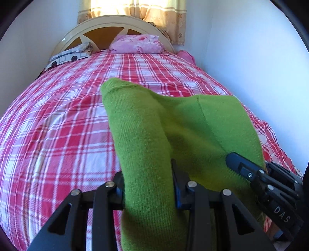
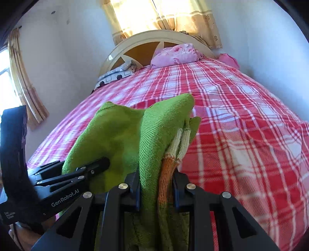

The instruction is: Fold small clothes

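Bed [image 1: 58, 119] with red-white plaid cover fills both views, white walls on either side. Curved cream headboard [image 1: 108, 25] at far end, yellow curtain [image 1: 135, 9] behind it. Pink bundle [image 1: 137, 44] and patterned pillow [image 1: 69, 56] against headboard. Green knit garment [image 1: 154, 135] held up over near end of bed, blocking middle of both views. Left gripper [image 1: 147, 185] fingers clamped on green fold. Right gripper [image 2: 156, 185] fingers pinching green layer plus orange-cream striped edge [image 2: 173, 148], possibly cuff.
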### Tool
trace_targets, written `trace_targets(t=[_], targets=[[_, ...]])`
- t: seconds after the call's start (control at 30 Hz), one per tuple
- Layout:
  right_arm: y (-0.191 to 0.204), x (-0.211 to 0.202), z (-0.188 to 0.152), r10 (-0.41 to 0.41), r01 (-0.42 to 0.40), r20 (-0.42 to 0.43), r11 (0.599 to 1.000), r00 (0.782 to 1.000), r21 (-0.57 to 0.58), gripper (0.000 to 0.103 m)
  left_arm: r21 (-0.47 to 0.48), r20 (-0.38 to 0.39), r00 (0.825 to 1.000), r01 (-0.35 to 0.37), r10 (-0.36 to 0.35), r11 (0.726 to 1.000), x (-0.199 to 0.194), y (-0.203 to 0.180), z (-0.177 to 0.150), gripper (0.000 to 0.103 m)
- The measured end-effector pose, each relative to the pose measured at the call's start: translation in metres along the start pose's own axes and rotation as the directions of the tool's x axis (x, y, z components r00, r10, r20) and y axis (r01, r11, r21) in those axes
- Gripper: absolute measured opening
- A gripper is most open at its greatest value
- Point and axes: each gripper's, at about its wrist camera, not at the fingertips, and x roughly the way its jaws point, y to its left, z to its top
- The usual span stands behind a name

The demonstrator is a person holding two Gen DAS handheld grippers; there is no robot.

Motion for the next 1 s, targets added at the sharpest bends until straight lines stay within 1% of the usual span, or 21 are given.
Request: trace_targets(t=[0.3, 0.6, 0.87, 1.0], targets=[[0.04, -0.014, -0.022, 0.041, -0.041, -0.008, 0.999, 0.999, -0.004, 0.025, -0.024, 0.017, 0.999, -0.041, 0.042, 0.999, -0.029, 0.026, -0.027, 0.037], [0.095, -0.014, -0.038, 0.096, -0.097, -0.018, 0.994, 0.995, -0.054, 0.025, -0.081, 0.03, 0.995, -0.09, 0.092, 0.993, -0.057, 0.071, -0.05, 0.037], [0.147, -0.006, -0.05, 0.161, -0.164, -0.037, 0.981, 0.986, -0.099, 0.025, -0.128, 0.039, 0.986, -0.154, 0.16, 0.98, -0.08, 0.116, -0.068, 0.036], [0.173, 0.006, -0.053, 0.211, -0.216, -0.058, 0.971, 0.976, -0.105, 0.025, -0.152, 0.028, 0.98, -0.191, 0.197, 0.97, -0.085, 0.141, -0.073, 0.036]])
